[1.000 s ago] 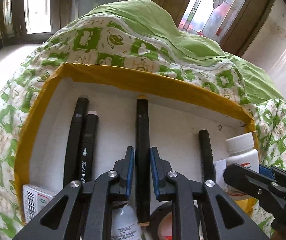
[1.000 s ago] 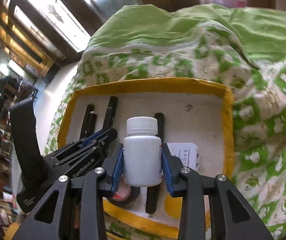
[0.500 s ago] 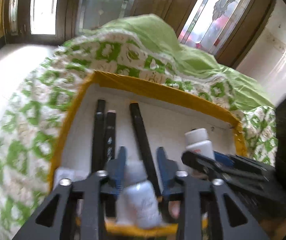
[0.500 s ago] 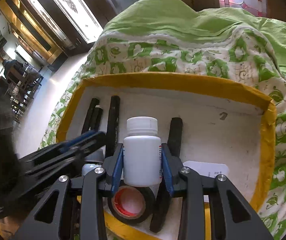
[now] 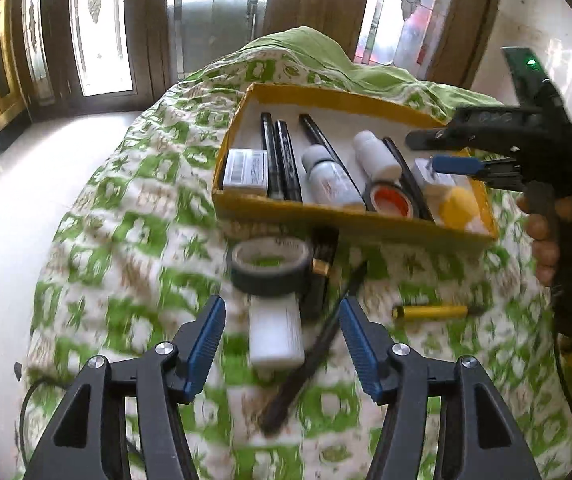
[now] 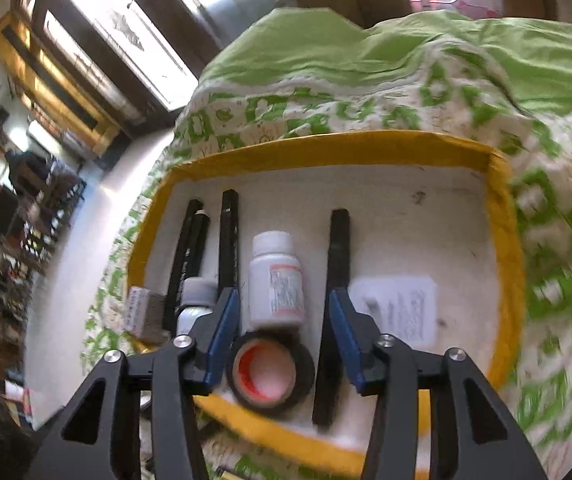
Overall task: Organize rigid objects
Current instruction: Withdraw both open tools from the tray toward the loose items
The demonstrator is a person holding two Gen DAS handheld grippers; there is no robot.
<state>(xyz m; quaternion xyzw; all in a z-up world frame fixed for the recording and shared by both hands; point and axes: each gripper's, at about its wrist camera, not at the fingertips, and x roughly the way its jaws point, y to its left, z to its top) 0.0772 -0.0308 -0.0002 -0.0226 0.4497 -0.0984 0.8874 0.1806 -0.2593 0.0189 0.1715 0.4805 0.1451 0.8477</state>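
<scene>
Box: a yellow-rimmed box (image 6: pixel 504 240) with a white floor rests on a green-and-white patterned bedspread (image 5: pixel 133 216).
White bottle: a white bottle (image 6: pixel 275 280) lies in the box, between black pens, just beyond a black tape roll (image 6: pixel 271 372).
Right gripper (image 6: pixel 281 332): jaws opening, blue pads either side of the bottle, not pressing it.
Left gripper (image 5: pixel 281 350): jaws opening over loose items on the bedspread: a grey tape roll (image 5: pixel 271 266), a white block (image 5: pixel 275 336), a black pen (image 5: pixel 318 344). Nothing held.
</scene>
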